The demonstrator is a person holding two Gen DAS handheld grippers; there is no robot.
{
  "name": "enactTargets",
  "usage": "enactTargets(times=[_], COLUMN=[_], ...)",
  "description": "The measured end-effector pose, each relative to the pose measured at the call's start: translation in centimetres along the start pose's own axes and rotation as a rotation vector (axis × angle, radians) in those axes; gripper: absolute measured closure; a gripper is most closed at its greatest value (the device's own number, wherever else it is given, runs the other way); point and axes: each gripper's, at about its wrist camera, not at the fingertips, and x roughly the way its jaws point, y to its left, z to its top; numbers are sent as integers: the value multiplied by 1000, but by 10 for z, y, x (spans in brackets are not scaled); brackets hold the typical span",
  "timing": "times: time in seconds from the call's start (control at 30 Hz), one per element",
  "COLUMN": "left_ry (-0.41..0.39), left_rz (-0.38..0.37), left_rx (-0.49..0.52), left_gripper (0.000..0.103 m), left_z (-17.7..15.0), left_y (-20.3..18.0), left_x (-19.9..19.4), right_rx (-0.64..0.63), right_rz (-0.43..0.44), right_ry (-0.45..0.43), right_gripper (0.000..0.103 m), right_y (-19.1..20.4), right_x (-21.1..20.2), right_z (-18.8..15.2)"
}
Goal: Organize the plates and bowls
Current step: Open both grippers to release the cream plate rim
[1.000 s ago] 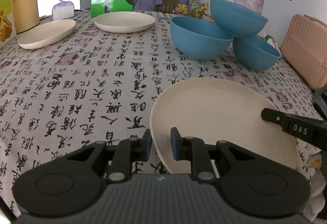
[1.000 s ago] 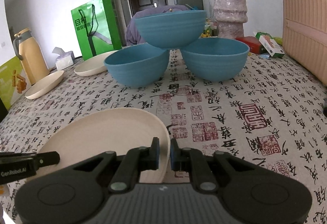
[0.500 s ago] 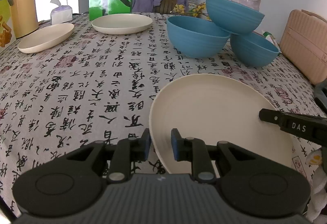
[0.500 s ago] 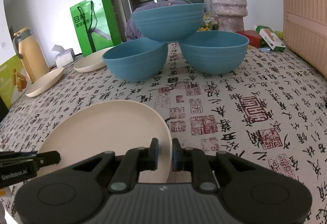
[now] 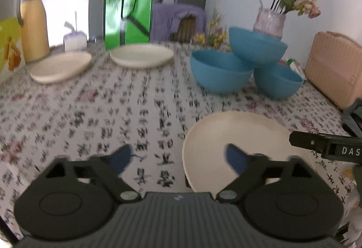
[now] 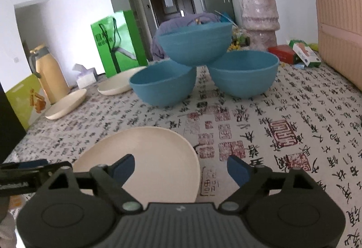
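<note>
The cream plate [image 6: 144, 157] lies flat on the patterned surface [image 6: 294, 112], its edges between both sets of opening jaws, untouched. The left gripper [image 5: 178, 155] and right gripper [image 6: 181, 166] are released. At 12 o'clock, 3 blue bowls [image 6: 194, 44] form a pyramid; at 10 o'clock, 2 more plates [image 5: 61, 64].

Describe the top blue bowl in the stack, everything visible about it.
The top blue bowl is plain, matte, round and deep, with faint rings on its wall; it looks like plastic. It sits upright, mouth up, perched across the rims of the two blue bowls below, touching only them. The cluster stands on the patterned tablecloth, in front of the vase.
</note>
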Motion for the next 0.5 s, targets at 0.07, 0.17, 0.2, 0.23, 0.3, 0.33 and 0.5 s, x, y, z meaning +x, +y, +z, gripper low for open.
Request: enactTargets(times=[0.07, 0.17, 0.2, 0.23, 0.3, 0.33, 0.5], left_ry=[-47, -83, -92, -102, -116, -121, -141], left_rz=[13, 31, 37, 43, 49, 51, 70], left_rx=[7, 24, 27, 28, 32, 33, 33], left_gripper=[0, 0, 0, 0, 0, 0, 0], left_z=[-1, -2, -3, -4, -6, -7, -9], left_y=[3, 7, 8, 10, 14, 17, 28], left_x=[-10, -20, -22, -25, -29, -31, -37], right_rx=[5, 7, 6, 3, -3, -4, -24], right_rz=[3, -1, -2, -2, 3, 8, 23], right_ry=[-19, -36, -41, -46, -54, -57, -63], right_gripper=[0, 0, 0, 0, 0, 0, 0], right_y=[0, 1, 2, 3, 6, 7, 17], right_x=[-5, -9, -10, -11, -13, -14, -16], right_z=[1, 2, 3, 3, 4, 4, 3])
